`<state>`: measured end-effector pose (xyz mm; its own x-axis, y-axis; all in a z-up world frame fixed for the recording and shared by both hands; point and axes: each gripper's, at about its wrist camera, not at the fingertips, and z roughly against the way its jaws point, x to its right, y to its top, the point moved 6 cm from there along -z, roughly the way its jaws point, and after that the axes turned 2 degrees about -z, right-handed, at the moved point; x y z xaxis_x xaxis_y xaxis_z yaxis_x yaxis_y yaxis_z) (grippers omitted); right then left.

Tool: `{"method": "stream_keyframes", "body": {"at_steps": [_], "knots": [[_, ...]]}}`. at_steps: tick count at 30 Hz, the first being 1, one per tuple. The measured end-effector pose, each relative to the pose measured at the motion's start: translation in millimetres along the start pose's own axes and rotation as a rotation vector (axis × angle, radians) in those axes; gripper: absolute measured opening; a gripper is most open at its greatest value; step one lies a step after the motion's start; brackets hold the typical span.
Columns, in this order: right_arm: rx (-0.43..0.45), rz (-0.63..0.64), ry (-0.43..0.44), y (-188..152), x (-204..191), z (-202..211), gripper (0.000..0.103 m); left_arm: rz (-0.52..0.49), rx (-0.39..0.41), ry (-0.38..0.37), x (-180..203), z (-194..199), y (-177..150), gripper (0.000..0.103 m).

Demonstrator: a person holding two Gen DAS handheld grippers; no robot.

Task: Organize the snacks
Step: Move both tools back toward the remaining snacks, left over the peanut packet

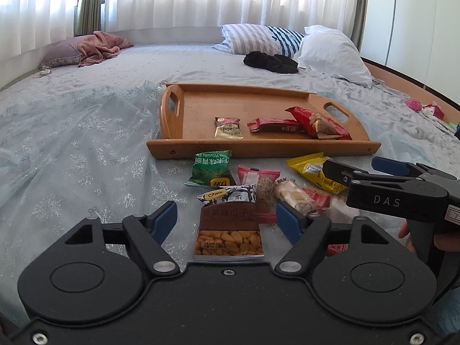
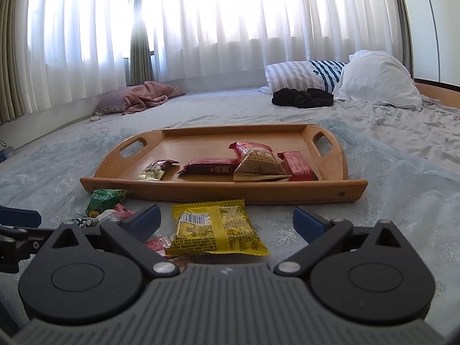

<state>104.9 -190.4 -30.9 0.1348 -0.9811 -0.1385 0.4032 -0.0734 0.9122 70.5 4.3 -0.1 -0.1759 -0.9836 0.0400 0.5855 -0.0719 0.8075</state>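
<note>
Loose snack packets (image 1: 258, 184) lie on the bed before the wooden tray's (image 1: 258, 149) near edge. The left gripper (image 1: 227, 218) straddles a seed packet (image 1: 230, 224), the right gripper (image 2: 227, 221) a yellow packet (image 2: 215, 230); both jaws are open, untouching.

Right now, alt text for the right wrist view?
The open right gripper brackets a yellow crinkled snack packet lying on the pale blue bedspread, pads not touching it. Beyond sits a wooden handled tray holding four red and gold wrapped snacks; more packets lie at left.
</note>
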Motion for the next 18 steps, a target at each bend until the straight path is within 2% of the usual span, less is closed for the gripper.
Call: {"method": "stream_keyframes", "body": {"at_steps": [2,10,18], "knots": [[-0.008,0.001,-0.005,-3,0,-2,0.103,0.006,-0.008,-0.007,0,-1,-2,0.061],[-0.036,-0.009,-0.019,-11,3,-8,0.102,0.004,-0.043,-0.026,3,-9,-8,0.052],[-0.062,-0.008,-0.012,-15,3,-12,0.095,0.021,-0.055,-0.022,1,-15,-10,0.052]]}}
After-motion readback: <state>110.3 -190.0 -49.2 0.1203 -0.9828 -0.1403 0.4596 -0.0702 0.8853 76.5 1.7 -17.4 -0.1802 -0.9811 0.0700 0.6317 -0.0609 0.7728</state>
